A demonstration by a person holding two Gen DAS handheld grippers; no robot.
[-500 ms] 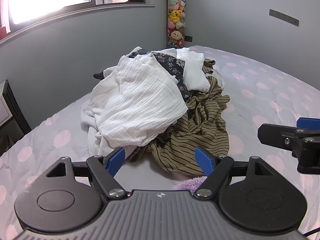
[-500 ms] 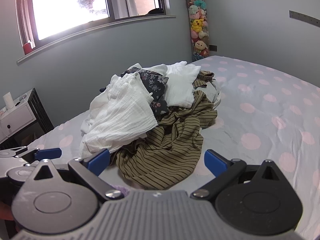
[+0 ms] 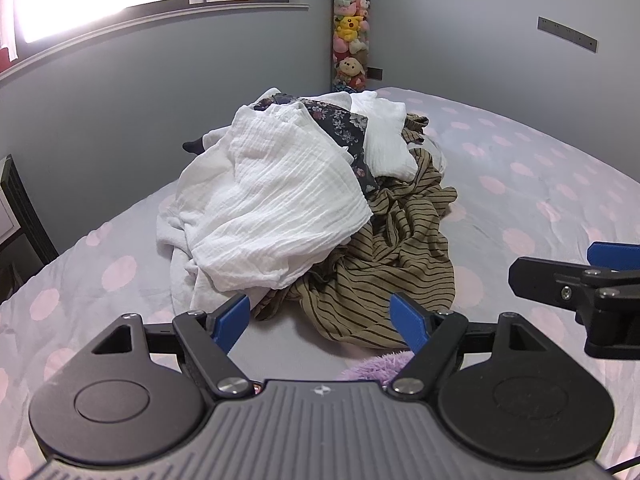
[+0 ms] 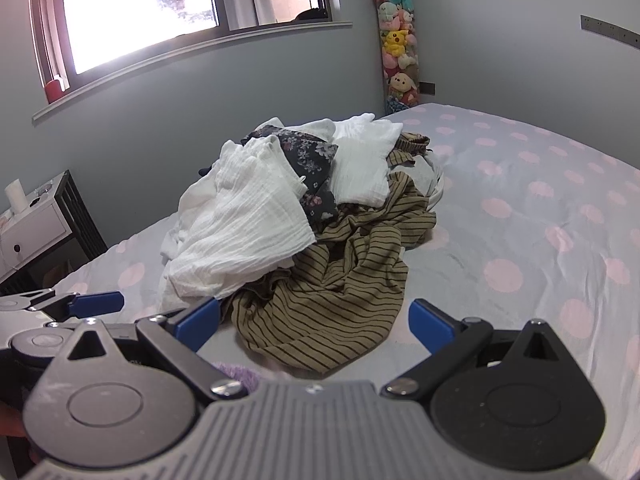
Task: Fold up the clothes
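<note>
1. Two grippers hover low over the bed, both empty: left gripper [image 3: 320, 318] jaws spread wide, right gripper [image 4: 314, 320] jaws spread wide.
2. Just ahead of both lies the pile of clothes [image 3: 320, 208]: crinkled white cloth [image 3: 276, 204] on top, striped brown garment [image 4: 332, 300] spilling toward the grippers, dark floral piece [image 4: 312, 160] near the peak.
3. Fuzzy purple item [image 3: 376, 366] sits at the left gripper's base.
4. Bed sheet [image 4: 520, 216]: grey with pink dots, lightly creased.
5. Room: grey walls, bright window [image 4: 160, 8], nightstand [image 4: 40, 224] at left, tall tube of plush toys [image 4: 398, 44] in the corner.
</note>
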